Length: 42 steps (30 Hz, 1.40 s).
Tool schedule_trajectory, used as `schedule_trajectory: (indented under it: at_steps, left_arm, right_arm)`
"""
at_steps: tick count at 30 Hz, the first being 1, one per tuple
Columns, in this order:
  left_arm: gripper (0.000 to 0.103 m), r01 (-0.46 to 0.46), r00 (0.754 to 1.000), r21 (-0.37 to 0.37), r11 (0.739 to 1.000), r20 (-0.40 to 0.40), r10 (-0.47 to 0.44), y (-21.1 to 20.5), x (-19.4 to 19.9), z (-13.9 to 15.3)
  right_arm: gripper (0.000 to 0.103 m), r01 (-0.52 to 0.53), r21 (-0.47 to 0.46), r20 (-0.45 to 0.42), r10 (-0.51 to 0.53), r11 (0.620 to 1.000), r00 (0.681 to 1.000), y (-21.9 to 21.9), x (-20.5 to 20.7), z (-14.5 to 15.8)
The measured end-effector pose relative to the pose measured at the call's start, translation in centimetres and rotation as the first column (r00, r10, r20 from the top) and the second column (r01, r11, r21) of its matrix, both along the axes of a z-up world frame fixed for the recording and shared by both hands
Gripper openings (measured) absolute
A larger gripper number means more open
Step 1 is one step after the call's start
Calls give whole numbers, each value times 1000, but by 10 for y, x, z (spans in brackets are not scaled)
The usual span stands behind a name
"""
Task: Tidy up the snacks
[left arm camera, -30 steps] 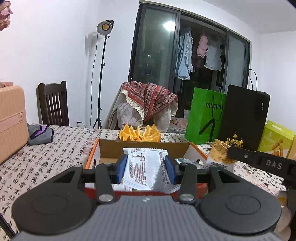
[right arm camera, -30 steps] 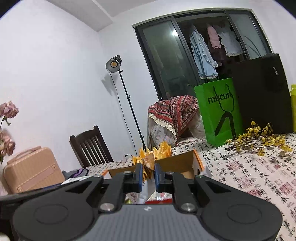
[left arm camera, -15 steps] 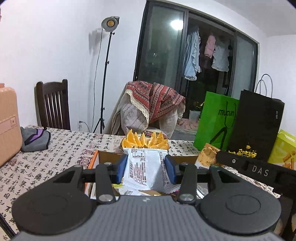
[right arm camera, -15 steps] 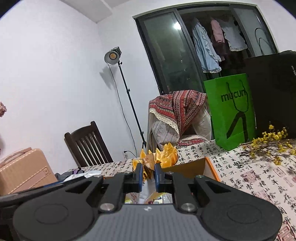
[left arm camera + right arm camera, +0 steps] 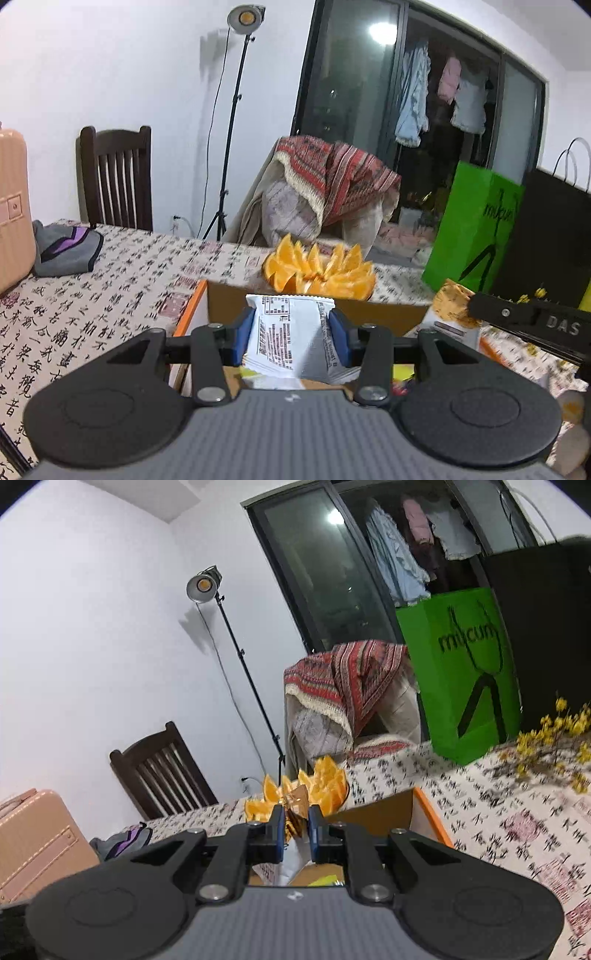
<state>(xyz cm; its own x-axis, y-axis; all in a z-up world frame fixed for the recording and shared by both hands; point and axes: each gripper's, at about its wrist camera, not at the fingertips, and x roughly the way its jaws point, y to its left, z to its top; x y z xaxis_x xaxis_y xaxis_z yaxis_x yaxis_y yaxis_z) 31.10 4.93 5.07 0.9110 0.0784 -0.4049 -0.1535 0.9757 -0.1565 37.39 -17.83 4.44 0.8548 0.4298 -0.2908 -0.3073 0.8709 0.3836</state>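
My left gripper (image 5: 291,330) is shut on a white snack packet (image 5: 291,332) with printed text, held upright between the blue pads. It hangs over an open cardboard box (image 5: 201,299) with orange edges. My right gripper (image 5: 295,823) is shut on a thin tan-and-orange snack packet (image 5: 295,805), above the same box (image 5: 424,805). In the left wrist view that packet (image 5: 452,306) shows at the right, pinched by one of the right gripper's black fingers (image 5: 491,310). Other wrappers lie inside the box, mostly hidden.
A plate of orange slices (image 5: 317,269) sits just beyond the box. A green paper bag (image 5: 476,229) and a black bag (image 5: 554,229) stand at the back right beside yellow flowers (image 5: 554,738). At the left are a pink suitcase (image 5: 11,206) and a grey pouch (image 5: 66,247).
Both grippers have moved forward over the table with their packets still held. The box, the orange slices and the bags now look nearer and larger.
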Motion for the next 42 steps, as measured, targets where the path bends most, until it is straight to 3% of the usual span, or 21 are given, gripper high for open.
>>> schedule_trajectory:
  at_steps: [9, 14, 16, 17, 18, 19, 22, 42]
  left_arm:
    - [45, -2, 999, 9, 1000, -40, 3, 4, 6, -14]
    - [52, 6, 1000, 19, 1000, -30, -5, 1, 5, -14]
    - [69, 6, 1000, 16, 1000, -22, -6, 0, 3, -13]
    - [86, -4, 1000, 15, 1000, -18, 4, 0, 2, -13]
    - [99, -20, 1000, 15, 1000, -16, 20, 1, 1, -12]
    - [103, -39, 999, 11, 999, -15, 39, 2, 1, -12]
    - [103, -63, 998, -19, 998, -26, 62, 8, 1, -11]
    - [103, -74, 996, 2, 997, -46, 74, 5, -7, 0]
  right_arm:
    - [13, -11, 51, -91, 16, 999, 996, -16, 17, -22]
    - [24, 12, 34, -115, -8, 999, 993, -16, 18, -24]
    - [36, 19, 26, -124, -16, 999, 992, -18, 18, -24]
    - [51, 24, 25, -124, -20, 999, 992, -19, 18, -24]
    - [59, 30, 22, -125, -27, 999, 992, -19, 18, -24]
    - [69, 33, 24, -122, -30, 999, 992, -20, 17, -23]
    - [103, 30, 15, -118, -28, 999, 993, -20, 16, -21]
    - [103, 54, 1, -98, -54, 999, 994, -24, 9, -12]
